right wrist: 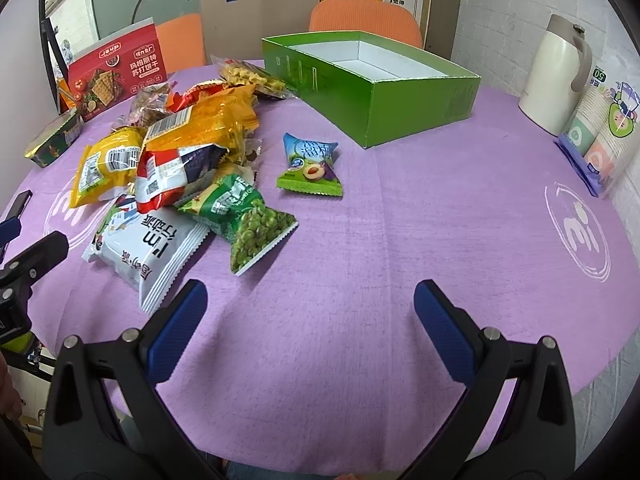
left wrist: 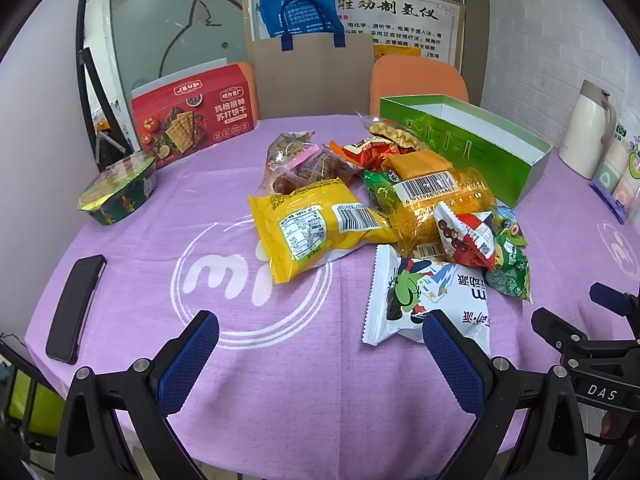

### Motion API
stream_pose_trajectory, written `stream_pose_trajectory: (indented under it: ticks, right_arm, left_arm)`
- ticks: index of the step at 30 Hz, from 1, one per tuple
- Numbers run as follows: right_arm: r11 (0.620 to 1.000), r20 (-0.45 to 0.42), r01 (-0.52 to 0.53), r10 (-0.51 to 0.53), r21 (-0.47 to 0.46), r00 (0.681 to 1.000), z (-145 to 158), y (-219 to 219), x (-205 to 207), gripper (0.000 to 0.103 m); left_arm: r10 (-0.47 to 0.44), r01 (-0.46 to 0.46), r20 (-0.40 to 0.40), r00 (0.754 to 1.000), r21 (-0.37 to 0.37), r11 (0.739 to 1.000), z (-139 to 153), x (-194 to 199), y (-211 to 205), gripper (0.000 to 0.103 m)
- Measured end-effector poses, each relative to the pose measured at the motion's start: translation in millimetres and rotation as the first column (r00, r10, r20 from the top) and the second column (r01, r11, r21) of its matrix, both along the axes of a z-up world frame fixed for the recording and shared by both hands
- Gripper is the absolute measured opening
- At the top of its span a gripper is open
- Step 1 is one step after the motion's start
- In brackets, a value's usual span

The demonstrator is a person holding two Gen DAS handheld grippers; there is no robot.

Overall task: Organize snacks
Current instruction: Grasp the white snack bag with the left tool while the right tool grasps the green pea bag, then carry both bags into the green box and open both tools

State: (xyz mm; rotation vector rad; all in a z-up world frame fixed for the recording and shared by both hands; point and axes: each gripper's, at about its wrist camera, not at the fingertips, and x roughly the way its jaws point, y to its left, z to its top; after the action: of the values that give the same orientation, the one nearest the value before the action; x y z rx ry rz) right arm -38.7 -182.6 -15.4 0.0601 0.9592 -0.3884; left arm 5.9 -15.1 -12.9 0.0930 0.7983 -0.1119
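Note:
A pile of snack packets lies on the purple tablecloth (left wrist: 240, 400): a yellow packet (left wrist: 312, 228), an orange packet (left wrist: 436, 196), a white packet (left wrist: 416, 296), a green pea packet (right wrist: 248, 220) and a small plum packet (right wrist: 310, 164) lying apart. An open green box (right wrist: 372, 76) stands empty behind them; it also shows in the left wrist view (left wrist: 472, 140). My left gripper (left wrist: 320, 332) is open above the cloth, its right finger over the white packet's near edge. My right gripper (right wrist: 310, 300) is open and empty over bare cloth.
A red cracker box (left wrist: 192, 116) and a dark green bowl (left wrist: 120, 192) sit at the back left. A black phone (left wrist: 76, 304) lies at the left edge. A white kettle (right wrist: 560, 76) and paper cups (right wrist: 600, 140) stand at the right. Orange chairs (right wrist: 364, 20) stand behind.

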Motion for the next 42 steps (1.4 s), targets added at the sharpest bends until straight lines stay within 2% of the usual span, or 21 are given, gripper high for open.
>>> stream_pose_trajectory:
  ticks: [3, 5, 6, 8, 11, 15, 21, 23, 25, 28, 30, 31, 33, 36, 38, 42]
  right_arm:
    - [0.996, 0.071, -0.053, 0.048, 0.078, 0.996, 5.3, -9.0, -3.8, 0.103]
    - [0.977, 0.147, -0.141, 0.118, 0.158, 0.982, 10.6, -17.4, -6.1, 0.103]
    - [0.972, 0.153, -0.156, 0.130, 0.173, 0.980, 11.5, -20.4, -6.2, 0.103]
    - [0.973, 0.124, -0.163, 0.144, 0.162, 0.982, 12.8, -25.4, -1.5, 0.103]
    - [0.976, 0.095, -0.198, 0.190, 0.086, 0.977, 12.0, -23.9, 9.3, 0.103]
    - [0.953, 0.059, -0.279, 0.273, 0.115, 0.960, 0.5, -21.9, 26.5, 0.102]
    - [0.919, 0.042, -0.363, 0.361, 0.154, 0.931, -12.4, -13.8, 53.7, 0.081]
    - [0.914, 0.024, -0.374, 0.375, 0.159, 0.927, -18.1, -11.5, 59.5, 0.065]
    - [0.919, 0.020, -0.358, 0.360, 0.166, 0.933, -21.0, -13.0, 58.6, 0.043]
    - [0.923, 0.049, -0.336, 0.333, 0.186, 0.942, -17.8, -18.7, 49.4, 0.038]
    - [0.927, 0.060, -0.324, 0.318, 0.187, 0.946, -14.0, -21.3, 43.2, 0.037]
    - [0.930, 0.071, -0.316, 0.308, 0.189, 0.949, -11.1, -22.8, 38.3, 0.036]
    - [0.932, 0.094, -0.310, 0.297, 0.190, 0.950, -3.7, -23.8, 30.2, 0.036]
    - [0.932, 0.128, -0.311, 0.291, 0.188, 0.948, 9.2, -23.7, 22.4, 0.036]
    - [0.932, 0.144, -0.308, 0.284, 0.190, 0.948, 16.8, -25.2, 21.1, 0.036]
    - [0.939, 0.174, -0.299, 0.270, 0.168, 0.947, 32.3, -28.9, 19.7, 0.036]
  left_arm:
    - [-0.013, 0.013, -0.014, 1.000, -0.011, 1.000, -2.1, 1.2, 0.2, 0.103]
    - [-0.035, 0.034, -0.025, 0.999, -0.028, 0.999, -3.0, 1.2, 0.6, 0.103]
    - [-0.047, 0.046, -0.026, 0.999, -0.037, 0.998, -2.6, 0.5, 0.5, 0.103]
    - [-0.087, 0.086, -0.017, 0.996, -0.059, 0.995, 0.7, -2.2, -2.5, 0.103]
    - [-0.140, 0.139, -0.004, 0.990, -0.079, 0.987, 3.3, -1.6, -13.2, 0.103]
    - [-0.217, 0.212, -0.064, 0.974, -0.083, 0.974, -7.7, 8.1, -32.5, 0.103]
    - [-0.257, 0.242, -0.102, 0.961, -0.136, 0.961, -16.8, 19.5, -38.1, 0.096]
    - [-0.261, 0.248, -0.101, 0.960, -0.131, 0.960, -18.3, 24.7, -41.1, 0.096]
    - [-0.277, 0.260, -0.128, 0.952, -0.133, 0.956, -23.4, 30.2, -44.6, 0.096]
    - [-0.292, 0.266, -0.181, 0.939, -0.151, 0.952, -38.7, 40.2, -49.2, 0.096]
    - [-0.301, 0.278, -0.164, 0.939, -0.147, 0.949, -41.2, 39.7, -49.9, 0.097]
    - [-0.304, 0.282, -0.165, 0.938, -0.143, 0.949, -41.6, 39.8, -50.3, 0.095]
    - [-0.308, 0.287, -0.159, 0.938, -0.145, 0.947, -40.0, 38.8, -49.3, 0.079]
    - [-0.312, 0.284, -0.167, 0.935, -0.173, 0.943, -36.7, 38.2, -45.5, 0.064]
    - [-0.316, 0.283, -0.174, 0.933, -0.188, 0.940, -33.8, 36.1, -42.6, 0.061]
    - [-0.314, 0.288, -0.151, 0.937, -0.174, 0.942, -21.0, 32.2, -42.1, 0.059]
